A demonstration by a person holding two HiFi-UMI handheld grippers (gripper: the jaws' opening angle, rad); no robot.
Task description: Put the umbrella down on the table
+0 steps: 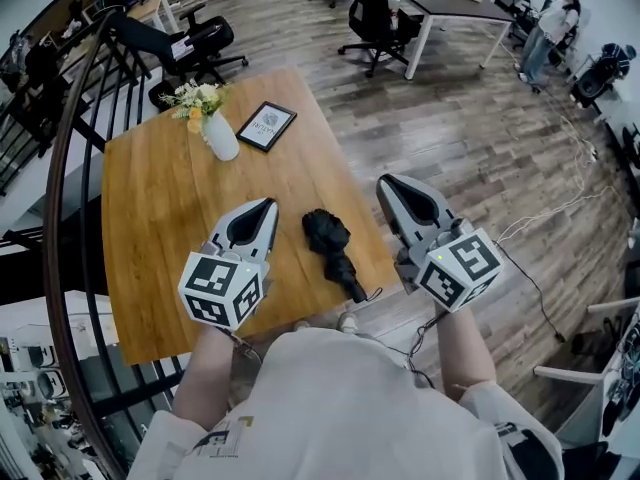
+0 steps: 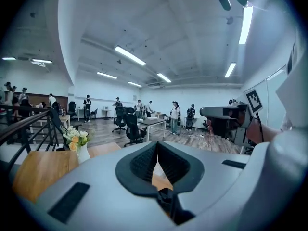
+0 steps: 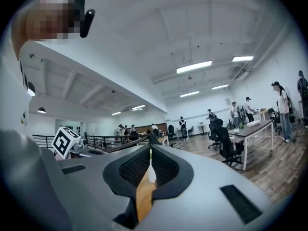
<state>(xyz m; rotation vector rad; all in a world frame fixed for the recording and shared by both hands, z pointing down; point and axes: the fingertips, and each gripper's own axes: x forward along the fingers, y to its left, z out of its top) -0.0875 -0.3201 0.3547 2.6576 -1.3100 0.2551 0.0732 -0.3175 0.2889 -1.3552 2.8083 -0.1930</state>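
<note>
The umbrella (image 1: 335,249) lies folded and black on the wooden tabletop (image 1: 150,218), near its close right corner, and nothing touches it. In the head view it sits in the gap between the two tools, to the right of the left gripper (image 1: 266,208) and to the left of the right gripper (image 1: 386,184), and below both, since each tool is held up in the air and well clear of the wood. Its long axis runs slantwise, with the bunched canopy towards the far left and the slim handle with its loop towards the near right, close to the tabletop's edge. The left gripper's fingers (image 2: 142,161) are clenched tip to tip with nothing caught in them, and only a sliver of wood shows through the gap lower down. The right gripper's fingers (image 3: 133,167) are pressed together the same way and are just as empty. Both tools point out across the room, not down at the umbrella. Judging by how it lies, the umbrella is already down and the task looks finished. If it had to be picked up again, the canopy end lies closer to the left fingers and the handle end closer to the right hand. A vase of flowers (image 1: 214,120) and a framed card (image 1: 266,126) stand at the far end, well beyond the fingers of either tool
</note>
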